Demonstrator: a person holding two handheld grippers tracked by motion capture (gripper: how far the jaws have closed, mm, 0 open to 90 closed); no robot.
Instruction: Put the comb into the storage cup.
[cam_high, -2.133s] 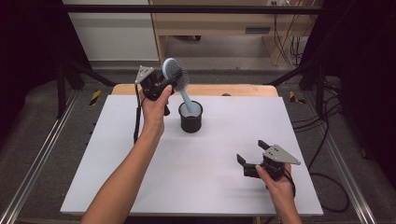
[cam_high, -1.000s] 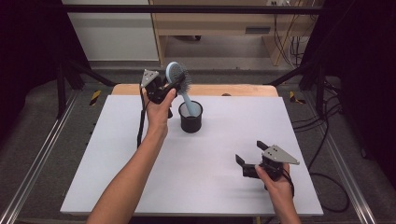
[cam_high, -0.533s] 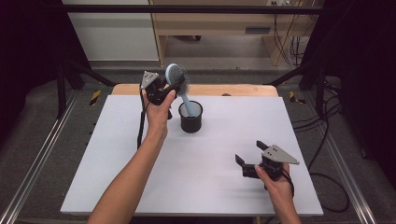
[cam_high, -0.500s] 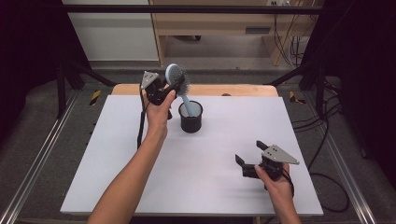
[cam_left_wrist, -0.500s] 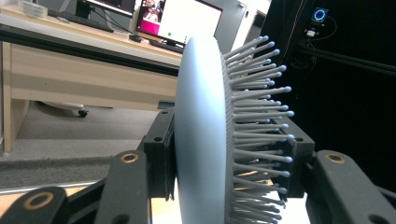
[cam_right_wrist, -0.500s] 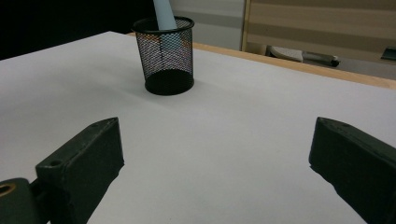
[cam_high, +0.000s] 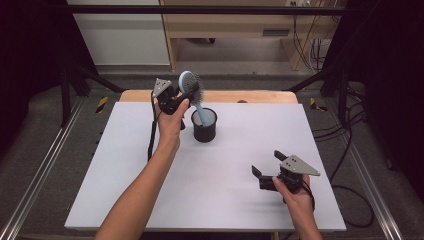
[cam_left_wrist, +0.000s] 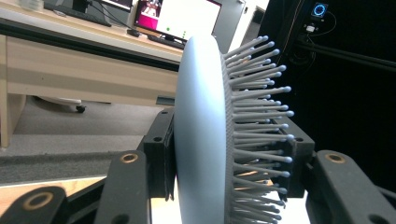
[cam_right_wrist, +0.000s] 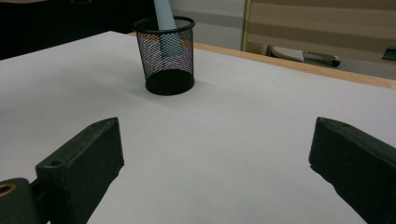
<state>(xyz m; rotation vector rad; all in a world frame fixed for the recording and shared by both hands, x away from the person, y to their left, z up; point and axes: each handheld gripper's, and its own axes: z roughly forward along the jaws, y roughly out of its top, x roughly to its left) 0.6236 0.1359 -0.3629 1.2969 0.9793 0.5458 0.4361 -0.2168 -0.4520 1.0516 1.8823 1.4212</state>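
Note:
A pale blue hairbrush (cam_high: 191, 90) stands tilted with its handle down in a black mesh cup (cam_high: 204, 125) at the back middle of the white table. My left gripper (cam_high: 186, 93) is shut on the brush head; in the left gripper view the jaws press the smooth back and the bristle side of the hairbrush (cam_left_wrist: 205, 135). My right gripper (cam_high: 268, 167) rests low near the front right of the table, jaws wide open with nothing between them. In the right gripper view the mesh cup (cam_right_wrist: 166, 56) stands ahead with the blue handle (cam_right_wrist: 163, 18) inside it.
The white table top (cam_high: 125, 180) lies on a wooden board whose far edge (cam_high: 250, 96) shows behind the cup. Metal rails (cam_high: 45, 170) run along both sides. A cable (cam_high: 151, 130) hangs from the left gripper.
The left gripper and brush shifted slightly right toward the cup two seconds ago; over the last second nothing has visibly moved.

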